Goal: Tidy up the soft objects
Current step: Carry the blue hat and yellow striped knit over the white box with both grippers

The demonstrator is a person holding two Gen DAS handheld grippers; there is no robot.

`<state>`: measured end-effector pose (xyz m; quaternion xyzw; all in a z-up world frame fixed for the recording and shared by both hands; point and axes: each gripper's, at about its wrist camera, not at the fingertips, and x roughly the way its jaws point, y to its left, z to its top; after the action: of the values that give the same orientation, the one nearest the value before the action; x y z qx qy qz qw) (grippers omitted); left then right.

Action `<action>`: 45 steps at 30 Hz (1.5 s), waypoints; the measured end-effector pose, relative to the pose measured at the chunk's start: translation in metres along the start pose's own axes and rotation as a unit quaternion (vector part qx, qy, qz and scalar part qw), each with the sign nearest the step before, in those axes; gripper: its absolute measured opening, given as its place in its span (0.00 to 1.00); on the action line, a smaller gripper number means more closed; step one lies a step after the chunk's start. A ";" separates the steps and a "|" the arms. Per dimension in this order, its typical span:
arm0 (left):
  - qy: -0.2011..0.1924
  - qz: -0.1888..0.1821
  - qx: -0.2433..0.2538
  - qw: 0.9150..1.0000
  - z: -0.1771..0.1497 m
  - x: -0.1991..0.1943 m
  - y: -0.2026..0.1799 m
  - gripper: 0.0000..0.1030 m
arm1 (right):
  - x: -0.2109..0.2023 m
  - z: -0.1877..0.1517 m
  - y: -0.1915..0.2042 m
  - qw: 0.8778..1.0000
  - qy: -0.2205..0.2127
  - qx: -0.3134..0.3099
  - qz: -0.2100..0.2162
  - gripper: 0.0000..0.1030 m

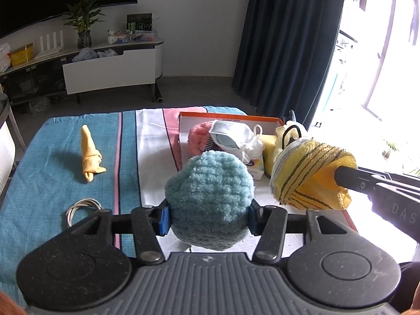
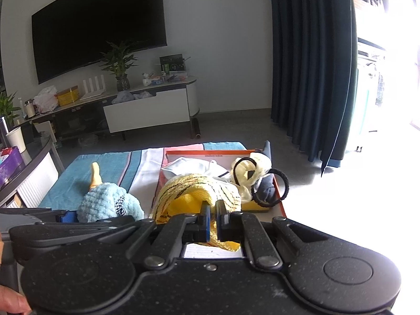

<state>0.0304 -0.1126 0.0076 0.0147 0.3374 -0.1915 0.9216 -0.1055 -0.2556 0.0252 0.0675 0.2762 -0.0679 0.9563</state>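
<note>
My left gripper point(image 1: 208, 216) is clamped on the blue fuzzy pad point(image 1: 210, 199), above the striped cloth's point(image 1: 57, 157) near edge; right gripper point(image 2: 213, 220) pinches the yellow striped towel point(image 2: 194, 191) over the orange-rimmed box point(image 2: 278, 191).

White wall point(image 2: 223, 26) w/ big dark TV point(image 2: 99, 26) mounted on it. Below: long low TV cabinet point(image 2: 147, 110), white front panel, curved end. On top: potted plant point(image 2: 119, 65), yellow box point(image 2: 68, 95), white slatted item point(image 2: 93, 86), misc clutter. Grey floor point(image 2: 236, 126). Dark navy curtain point(image 2: 312, 65) floor-length at right; beyond it window/balcony point(image 1: 380, 52) blown out w/ strong daylight. Striped blue/white/pink cloth point(image 1: 65, 141) covers the near surface. Glass-top side table point(image 2: 34, 152) at left edge, paper cup on it.
</note>
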 end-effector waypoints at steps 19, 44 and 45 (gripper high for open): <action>0.012 -0.022 0.016 1.000 0.003 0.018 -0.021 0.52 | 0.007 -0.002 -0.027 0.999 0.006 0.020 -0.028 0.06; 0.029 -0.030 0.023 0.999 0.005 0.040 -0.030 0.53 | 0.025 -0.003 -0.037 0.998 0.022 0.032 -0.040 0.06; 0.029 -0.029 0.023 0.999 0.006 0.041 -0.031 0.53 | 0.026 -0.004 -0.037 0.998 0.023 0.032 -0.041 0.06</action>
<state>0.0514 -0.1559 -0.0106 0.0320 0.3600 -0.2259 0.9046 -0.0918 -0.2939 0.0049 0.0879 0.2985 -0.1143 0.9435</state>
